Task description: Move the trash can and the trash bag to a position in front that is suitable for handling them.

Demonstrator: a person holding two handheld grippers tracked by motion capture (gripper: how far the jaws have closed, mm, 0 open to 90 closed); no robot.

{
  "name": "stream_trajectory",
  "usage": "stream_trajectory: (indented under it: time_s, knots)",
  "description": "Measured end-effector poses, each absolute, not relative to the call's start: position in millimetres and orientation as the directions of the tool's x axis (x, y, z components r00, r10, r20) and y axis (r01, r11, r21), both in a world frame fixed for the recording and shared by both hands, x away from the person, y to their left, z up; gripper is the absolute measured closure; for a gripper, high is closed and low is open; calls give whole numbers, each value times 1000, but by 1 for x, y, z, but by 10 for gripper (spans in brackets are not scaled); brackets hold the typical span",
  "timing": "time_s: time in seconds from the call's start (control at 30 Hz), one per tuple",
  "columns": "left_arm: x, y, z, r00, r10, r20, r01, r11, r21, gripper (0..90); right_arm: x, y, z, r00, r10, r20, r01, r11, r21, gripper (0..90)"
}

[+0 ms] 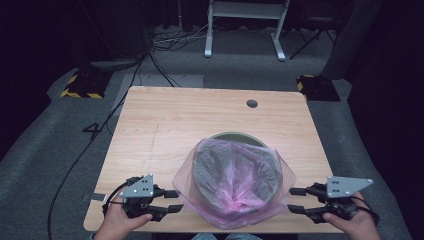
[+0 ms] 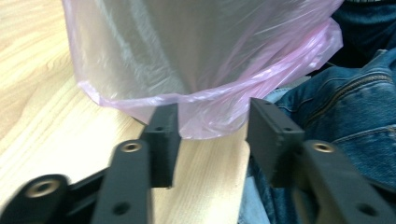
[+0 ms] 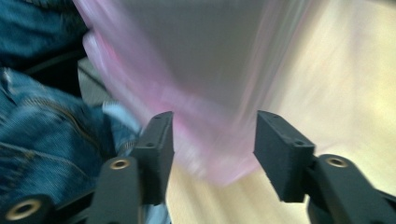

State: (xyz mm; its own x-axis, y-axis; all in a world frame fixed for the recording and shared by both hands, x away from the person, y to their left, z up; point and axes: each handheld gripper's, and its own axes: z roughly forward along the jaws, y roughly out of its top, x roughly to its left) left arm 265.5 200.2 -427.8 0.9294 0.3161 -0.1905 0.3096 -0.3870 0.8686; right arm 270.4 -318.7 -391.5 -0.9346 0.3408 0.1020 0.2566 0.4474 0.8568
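Two grippers: one at each side of a round grey-green bin (image 1: 235, 137) lined with a thin, translucent pink plastic bag (image 1: 235, 175), which stands near the front edge of the light wooden surface (image 1: 165, 130).
Left gripper (image 1: 171, 201): jaws parted, pointing right at the bag's left flank, just beside it; nothing between the pads.
Left gripper view: the bag's turned-down hem (image 2: 187, 100) hangs just ahead of the gap, with the left pad's tip right at the film; no pinch yet, as far as the picture tells.
Bag: draped over the bin's rim, loose and crinkled, its skirt flaring down the sides; the far rim of the bin is bare.
Right gripper (image 1: 296, 200): jaws likewise apart, aimed left at the bag's right flank, close to it but clear of it.
Right gripper view: blurred; pink film (image 3: 210, 154) sits ahead of the open gap, ungrasped.
Step in hand: likely taking the hem on both sides.
Doing it well: slide each lower pad under the hanging edge so only film is caught, not the bin wall; close both sides evenly and at matching height; keep the pull gentle, since thin film tears or slips and a lopsided tug could tip the bin toward the person's denim-clad lap (image 2: 336, 107).
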Motion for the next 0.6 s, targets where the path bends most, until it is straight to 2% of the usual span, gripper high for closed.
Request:
stream_trajectory:
  time_s: [0.1, 0.17, 0.23, 0.33, 0.5, 0.53, 0.6]
  knots:
    - [264, 204, -419, 924, 342, -172, 296, -354, 887, 461, 265, -329, -374, -932, 353, 89, 234, 395, 888, 414]
    - [267, 207, -414, 914, 376, -153, 285, -326, 901, 415, 266, -332, -367, -914, 402, 59, 219, 365, 905, 351]
    - [274, 209, -411, 898, 416, -142, 281, -296, 913, 382, 272, -332, -365, -895, 445, 29, 212, 365, 907, 327]
    - [285, 212, -406, 881, 454, -135, 274, -256, 927, 329, 285, -329, -369, -886, 461, 49, 235, 356, 904, 286]
    - [308, 206, -406, 891, 419, -173, 286, -225, 931, 295, 312, -319, -379, -897, 426, 114, 284, 361, 888, 242]
    - [311, 202, -406, 895, 405, -186, 294, -223, 929, 295, 318, -317, -381, -903, 404, 144, 300, 355, 886, 273]
    - [317, 195, -408, 906, 372, -201, 299, -228, 927, 294, 325, -313, -384, -923, 339, 185, 308, 358, 881, 519]
